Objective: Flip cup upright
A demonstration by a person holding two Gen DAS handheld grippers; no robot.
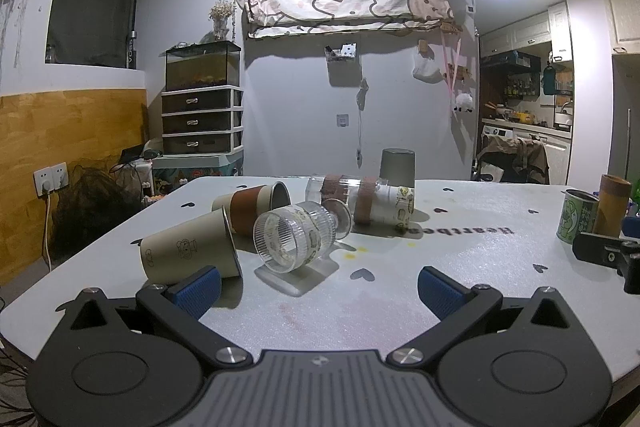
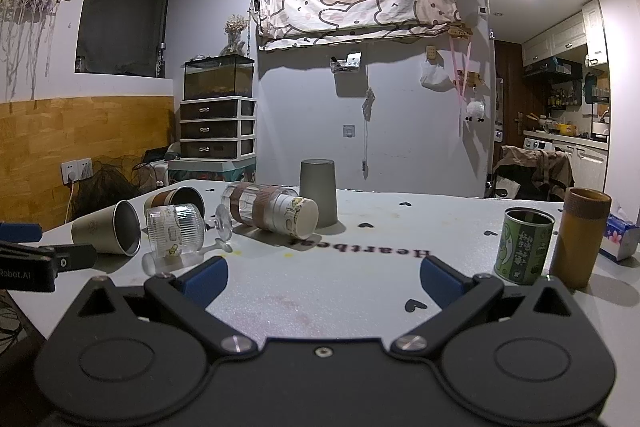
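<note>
Several cups lie on their sides on the white table (image 1: 460, 267): a beige metal cup (image 1: 188, 253), a brown-banded cup (image 1: 252, 205), a clear ribbed stemmed glass (image 1: 294, 237) and a clear tumbler with brown bands (image 1: 360, 205). A grey cup (image 1: 397, 167) stands upside down behind them. My left gripper (image 1: 320, 287) is open and empty, just in front of the beige cup and the glass. My right gripper (image 2: 324, 279) is open and empty, right of the pile; the glass (image 2: 174, 231), the tumbler (image 2: 272, 213) and the grey cup (image 2: 318, 191) show there.
A green tin (image 2: 522, 247) and a tall brown cylinder (image 2: 580, 239) stand upright at the right of the table, with a tissue pack (image 2: 620, 237) behind. The other gripper's black body (image 1: 608, 257) shows at the right edge. Drawers and a fish tank stand beyond the table.
</note>
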